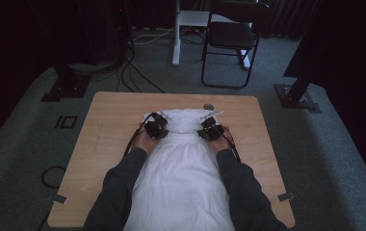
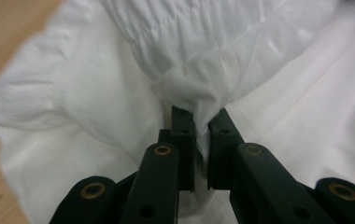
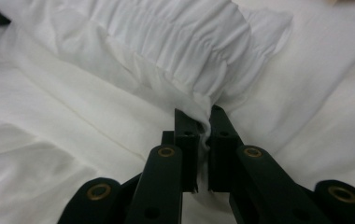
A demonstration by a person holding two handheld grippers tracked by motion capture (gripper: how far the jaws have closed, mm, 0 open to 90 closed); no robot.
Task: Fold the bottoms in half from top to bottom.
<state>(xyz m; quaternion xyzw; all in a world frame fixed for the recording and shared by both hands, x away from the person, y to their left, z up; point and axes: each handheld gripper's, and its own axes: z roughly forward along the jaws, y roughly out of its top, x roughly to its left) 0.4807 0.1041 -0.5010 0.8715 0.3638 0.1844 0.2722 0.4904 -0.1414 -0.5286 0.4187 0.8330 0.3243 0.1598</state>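
A white garment [image 1: 181, 168] lies spread lengthwise on the wooden surface [image 1: 109, 125], running from the bottom centre of the high view up to mid-frame, where its gathered, elasticated band [image 1: 183, 119] sits bunched in a thick fold. The left gripper [image 1: 156, 126] is at the band's left end and the right gripper [image 1: 211, 129] at its right end, level with each other, forearms coming in from the bottom. In the left gripper view the jaws are nearly closed, with a pinch of the ruched cloth [image 2: 199, 100] pulled into a tight cone between the tips. The right gripper view matches: jaws drawn close together, nipping the end of the gathered band [image 3: 203, 100], with smooth cloth lying flat beneath it. A small round object [image 1: 208, 106] sits on the surface just beyond the band, upper right of the garment; too small to identify. My read is that the band is being folded or rolled over the body of the garment. To do it well: move both hands together at one pace so the fold line stays square, keep the pinches shallow but firm so the elastic does not slip, lift only enough to clear the layer underneath, and lay the band down before letting go so it does not spring back.
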